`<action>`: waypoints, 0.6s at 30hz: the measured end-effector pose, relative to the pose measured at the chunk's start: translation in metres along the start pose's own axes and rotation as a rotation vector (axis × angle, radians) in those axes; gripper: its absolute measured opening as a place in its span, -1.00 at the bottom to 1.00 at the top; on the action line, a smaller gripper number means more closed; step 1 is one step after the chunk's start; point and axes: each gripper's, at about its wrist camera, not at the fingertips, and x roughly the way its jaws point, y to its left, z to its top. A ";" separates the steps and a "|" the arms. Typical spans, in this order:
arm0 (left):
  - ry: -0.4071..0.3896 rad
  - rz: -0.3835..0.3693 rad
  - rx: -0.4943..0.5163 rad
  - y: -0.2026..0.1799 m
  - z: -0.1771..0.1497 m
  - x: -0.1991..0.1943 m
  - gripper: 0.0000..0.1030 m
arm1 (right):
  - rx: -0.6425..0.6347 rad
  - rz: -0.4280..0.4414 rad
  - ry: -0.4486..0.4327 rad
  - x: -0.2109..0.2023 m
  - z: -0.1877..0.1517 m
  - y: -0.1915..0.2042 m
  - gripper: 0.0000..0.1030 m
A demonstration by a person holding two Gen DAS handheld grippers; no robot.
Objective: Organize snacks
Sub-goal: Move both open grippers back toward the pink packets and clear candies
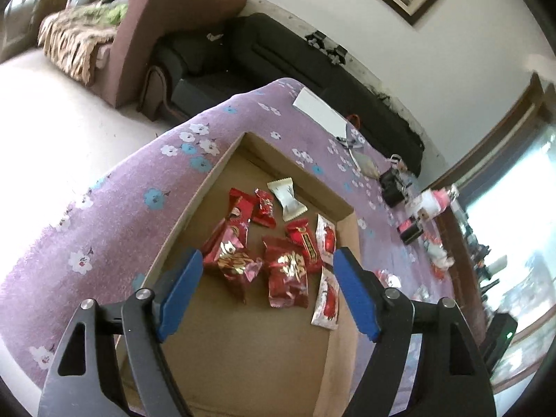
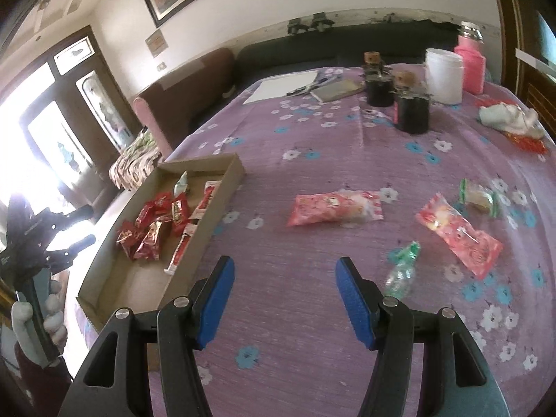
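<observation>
The left gripper (image 1: 267,271) hung wide open and empty over the cardboard tray (image 1: 222,170) holding red snack packets (image 1: 286,274); the right gripper (image 2: 285,278) gaped equally wide, empty, above the purple cloth (image 2: 312,139); a pink packet (image 2: 335,207) lay beyond it, right of the tray.

A purple flower-printed cloth (image 2: 312,132) covers the table. At left lies a shallow brown cardboard tray (image 2: 222,194); at centre and right, two pink snack packets (image 2: 335,207) (image 2: 460,234); at upper right, a white plastic tub (image 2: 444,76) and black jars (image 2: 412,113).
</observation>
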 end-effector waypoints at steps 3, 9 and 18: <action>-0.008 0.008 0.040 -0.014 -0.007 -0.005 0.51 | 0.013 -0.012 -0.013 -0.004 -0.001 -0.010 0.21; -0.037 -0.037 0.128 -0.055 -0.024 -0.021 0.51 | 0.070 -0.105 -0.059 -0.021 0.001 -0.054 0.21; -0.122 -0.060 0.461 -0.148 -0.070 -0.035 0.69 | 0.240 -0.244 -0.114 -0.051 -0.003 -0.144 0.22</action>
